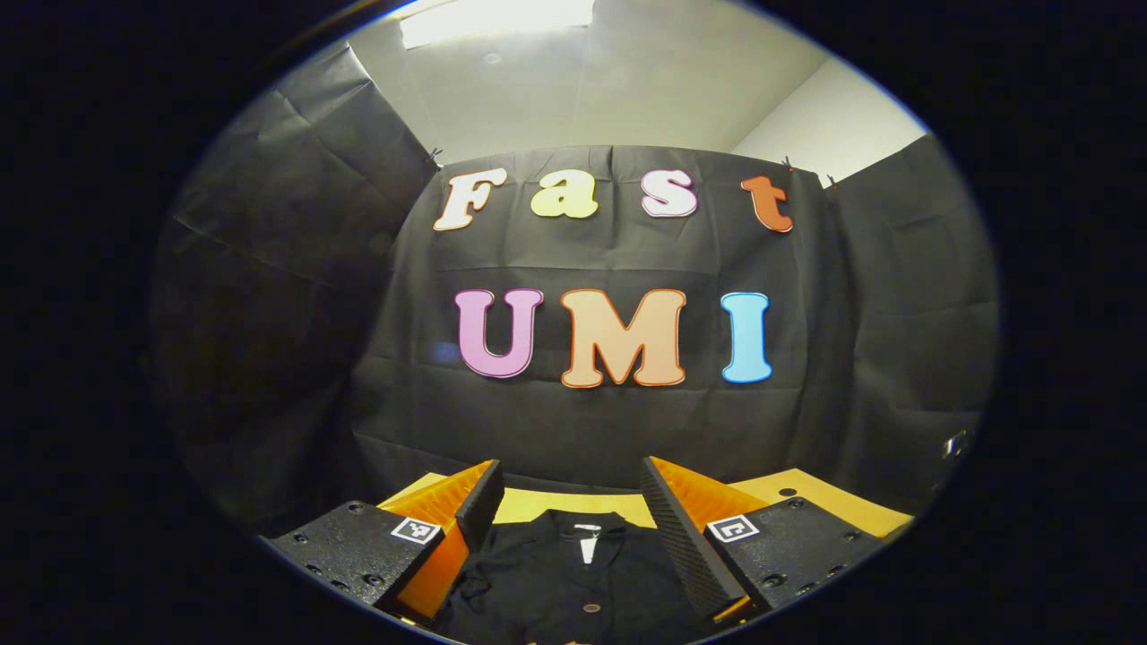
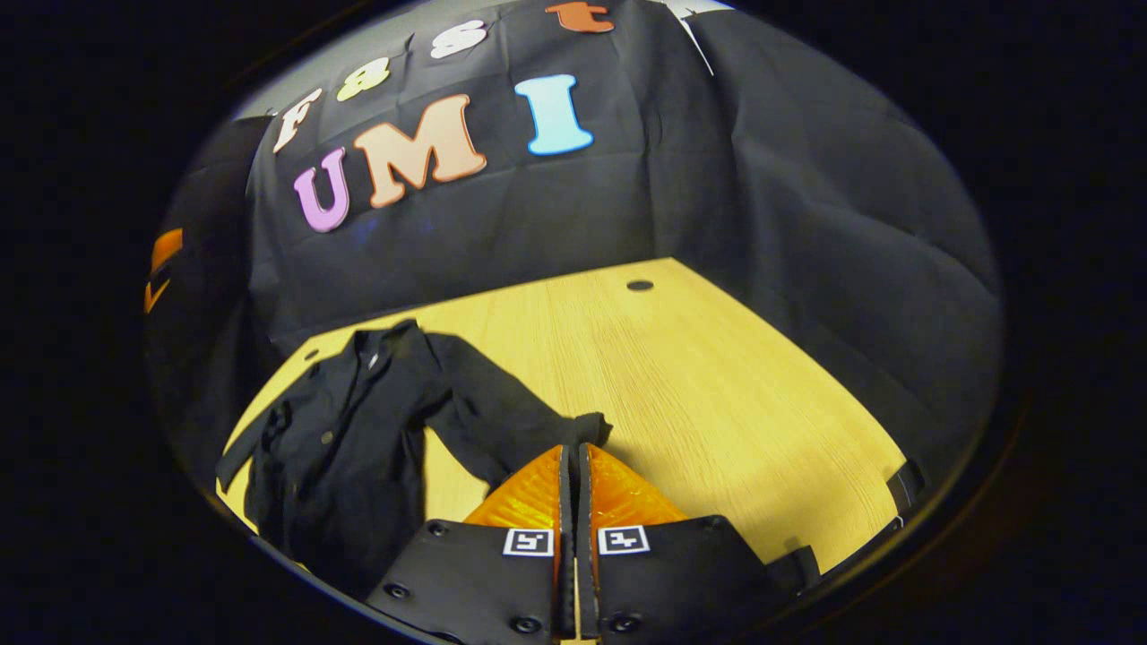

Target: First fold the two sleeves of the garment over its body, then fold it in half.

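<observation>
The black garment is lying spread on the wooden surface, the right hand-held gripper pinching its sleeve cuff, while the left hand-held gripper is hanging spread above its collar.

At the bottom of the frame, the left gripper is hovering with its orange-and-black fingers spread wide apart. Between them, a black garment is lying on the yellow counter, its collar and a button showing. A ceiling light is glowing at the top.
</observation>
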